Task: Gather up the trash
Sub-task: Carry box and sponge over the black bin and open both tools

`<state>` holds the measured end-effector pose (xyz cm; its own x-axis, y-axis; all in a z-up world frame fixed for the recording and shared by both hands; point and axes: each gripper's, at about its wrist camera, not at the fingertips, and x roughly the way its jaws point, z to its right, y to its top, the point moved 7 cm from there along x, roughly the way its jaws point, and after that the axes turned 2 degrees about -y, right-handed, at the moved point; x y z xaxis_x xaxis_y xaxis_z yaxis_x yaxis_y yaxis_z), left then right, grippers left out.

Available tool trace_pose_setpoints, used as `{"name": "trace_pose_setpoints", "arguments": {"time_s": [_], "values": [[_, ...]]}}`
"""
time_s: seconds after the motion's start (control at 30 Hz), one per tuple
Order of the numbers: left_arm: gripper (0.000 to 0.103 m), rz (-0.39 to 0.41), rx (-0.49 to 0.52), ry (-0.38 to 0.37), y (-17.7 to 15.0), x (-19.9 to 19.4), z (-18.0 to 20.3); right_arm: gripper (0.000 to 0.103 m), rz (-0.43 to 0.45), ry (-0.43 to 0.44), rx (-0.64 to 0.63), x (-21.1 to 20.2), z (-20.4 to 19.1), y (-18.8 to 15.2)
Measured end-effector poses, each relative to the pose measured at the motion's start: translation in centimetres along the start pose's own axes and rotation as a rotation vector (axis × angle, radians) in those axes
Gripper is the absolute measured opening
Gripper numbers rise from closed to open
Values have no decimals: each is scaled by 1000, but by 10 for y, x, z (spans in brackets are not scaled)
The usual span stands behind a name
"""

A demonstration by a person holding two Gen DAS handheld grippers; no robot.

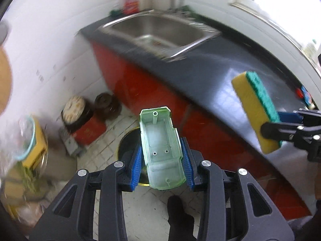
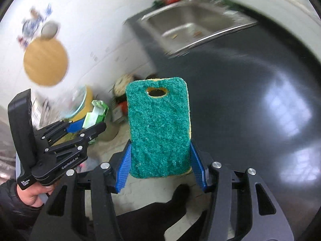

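Left wrist view: left gripper (image 1: 163, 160) clamped partway on pale green plastic shell (image 1: 161, 146), long axis along fingers, hollow side up, above floor bin (image 1: 128, 140). Right gripper (image 2: 160, 166) pinching sponge (image 2: 159, 128) lengthwise over dark counter (image 2: 250, 100).

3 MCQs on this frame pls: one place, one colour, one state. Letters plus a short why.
1. Where is the sink set?
A. in the dark countertop
B. on the floor
C. in a wooden table

2. What colour is the scrub face of the sponge?
A. red
B. teal green
C. white

3. What is the state of the left claw?
A. open and empty
B. shut on the sponge
C. shut on the pale green plastic shell

Answers:
1. A, the steel basin sits recessed in the dark counter above red cabinet fronts.
2. B, the right wrist view shows a teal green face over a yellow layer, held in the right claw.
3. C, both blue pads press the sides of the shell.
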<state>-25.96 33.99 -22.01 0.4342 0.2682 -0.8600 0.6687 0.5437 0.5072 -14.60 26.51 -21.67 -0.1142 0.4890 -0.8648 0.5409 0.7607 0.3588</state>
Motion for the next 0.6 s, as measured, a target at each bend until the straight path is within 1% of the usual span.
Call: {"name": "trace_pose_setpoints", "arguments": {"time_s": [0.07,0.17,0.3,0.4,0.6], "values": [[35,-10,-46,-3,-10,9,-22,53,-39,7,-13,23,-13,3],[35,-30,-81,-14,-21,23,-43,53,-87,3,-29,54,-30,10],[35,-42,-104,-42,-28,44,-56,54,-129,-9,-38,81,-38,17],[35,-60,-113,-54,-33,56,-63,54,-142,-19,-41,91,-40,22],[36,-56,-114,-63,-27,71,-70,54,-153,-36,-46,102,-49,31]]}}
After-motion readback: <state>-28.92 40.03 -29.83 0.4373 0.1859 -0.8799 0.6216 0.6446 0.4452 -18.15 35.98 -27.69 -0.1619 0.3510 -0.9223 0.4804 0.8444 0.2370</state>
